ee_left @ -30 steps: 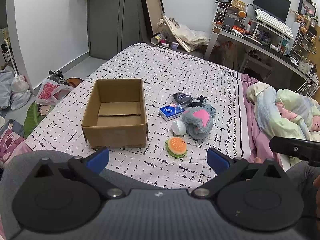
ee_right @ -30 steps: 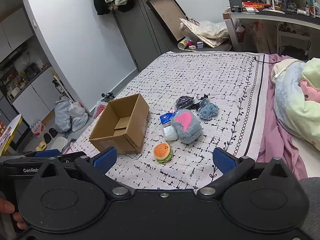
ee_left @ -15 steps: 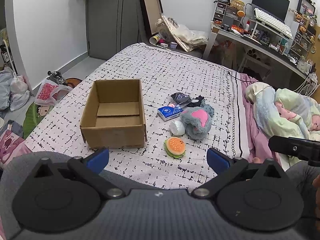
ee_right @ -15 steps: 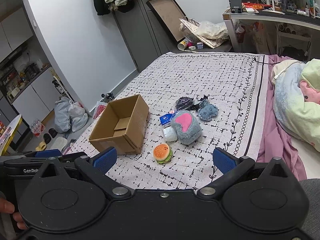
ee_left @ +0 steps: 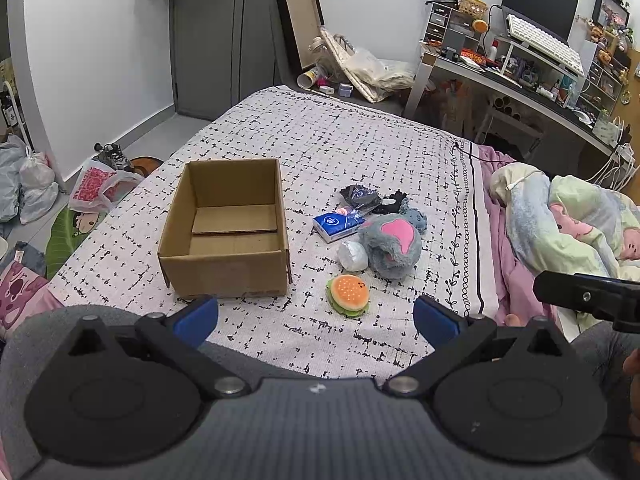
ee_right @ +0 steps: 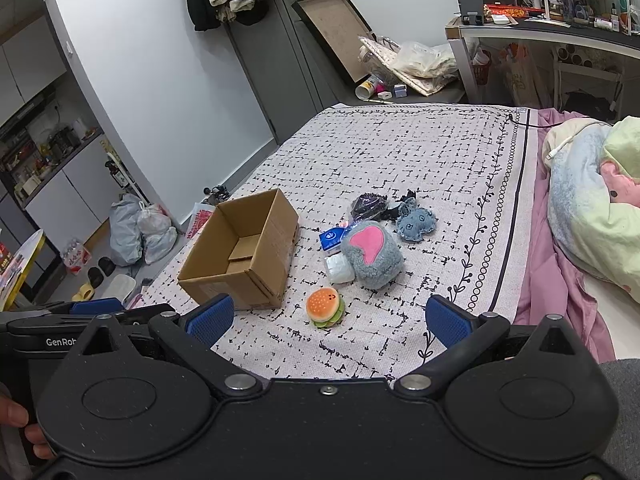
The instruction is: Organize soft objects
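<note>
An open, empty cardboard box [ee_left: 228, 228] [ee_right: 244, 256] stands on the bed. To its right lies a cluster: a burger plush [ee_left: 349, 294] [ee_right: 326, 307], a grey plush with a pink patch [ee_left: 394, 244] [ee_right: 372, 254], a white soft ball [ee_left: 352, 256] [ee_right: 340, 269], a blue tissue pack [ee_left: 334, 226] [ee_right: 331, 239], a small blue plush [ee_right: 416, 222] [ee_left: 416, 218] and a dark pouch [ee_left: 360, 197] [ee_right: 370, 204]. My left gripper [ee_left: 316, 316] and my right gripper [ee_right: 326, 318] hang open near the bed's front edge, short of the burger, holding nothing.
The patterned bedspread [ee_left: 360, 140] has free room beyond the cluster. A rumpled blanket [ee_left: 568, 216] lies at the right. Bags [ee_left: 32, 184] and clutter sit on the floor at the left. A crowded desk [ee_left: 520, 72] stands behind the bed.
Both views have crept slightly; the box and toys sit a touch lower-left in the left wrist view. Nothing on the bed has moved and both grippers stay open.
</note>
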